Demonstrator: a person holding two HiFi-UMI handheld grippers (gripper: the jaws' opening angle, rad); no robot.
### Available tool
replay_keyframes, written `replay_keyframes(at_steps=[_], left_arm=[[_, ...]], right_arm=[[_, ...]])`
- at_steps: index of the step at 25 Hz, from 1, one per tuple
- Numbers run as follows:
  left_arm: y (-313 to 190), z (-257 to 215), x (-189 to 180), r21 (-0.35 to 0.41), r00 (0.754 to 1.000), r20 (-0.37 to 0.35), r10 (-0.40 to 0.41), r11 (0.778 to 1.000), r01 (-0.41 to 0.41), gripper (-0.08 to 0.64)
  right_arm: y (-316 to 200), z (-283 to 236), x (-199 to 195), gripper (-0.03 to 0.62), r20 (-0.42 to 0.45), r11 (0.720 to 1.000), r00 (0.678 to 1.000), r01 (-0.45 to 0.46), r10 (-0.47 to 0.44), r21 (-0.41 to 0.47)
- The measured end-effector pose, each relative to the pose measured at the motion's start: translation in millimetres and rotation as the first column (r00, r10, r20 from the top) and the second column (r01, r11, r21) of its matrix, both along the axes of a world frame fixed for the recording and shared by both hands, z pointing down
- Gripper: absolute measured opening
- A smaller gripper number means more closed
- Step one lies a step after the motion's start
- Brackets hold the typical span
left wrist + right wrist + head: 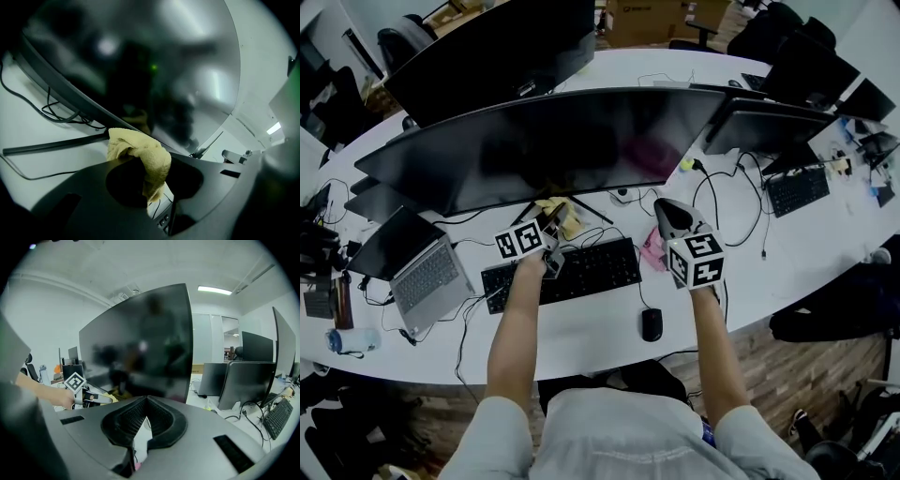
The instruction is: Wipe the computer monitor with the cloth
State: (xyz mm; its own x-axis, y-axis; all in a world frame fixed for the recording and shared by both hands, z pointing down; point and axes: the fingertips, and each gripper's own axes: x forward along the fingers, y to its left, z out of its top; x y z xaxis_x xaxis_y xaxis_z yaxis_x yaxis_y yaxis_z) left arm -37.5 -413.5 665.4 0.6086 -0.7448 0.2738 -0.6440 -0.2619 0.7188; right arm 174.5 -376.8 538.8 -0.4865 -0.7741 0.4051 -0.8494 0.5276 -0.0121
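Yellow cloth clamped in left gripper jaws, monitor just beyond, keyboard near

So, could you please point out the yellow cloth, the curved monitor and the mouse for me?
yellow cloth (144, 157): left gripper view, on its bunched middle fold.
curved monitor (553, 145): head view, on the middle of the dark screen.
mouse (652, 324): head view, on the top of its black shell.
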Motion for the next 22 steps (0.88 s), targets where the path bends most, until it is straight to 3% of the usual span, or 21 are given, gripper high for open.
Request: replay_keyframes(at_steps=[7, 22], left_arm=[[-5.9, -0.4, 39.5, 0.001, 1.0, -0.013, 0.02, 1.0, -0.02, 0.094], [-22.8, -7.2, 159.2, -0.005, 0.993, -0.053, 0.101, 0.995, -0.101, 0.094]], right_arm=[[-1.9, 0.4, 29.9, 0.026, 0.004, 1.0, 1.0, -0.002, 0.002, -0.004], [-7.8, 2.5, 112.0, 0.026, 0.015, 0.999, 0.999, -0.029, 0.03, -0.012]])
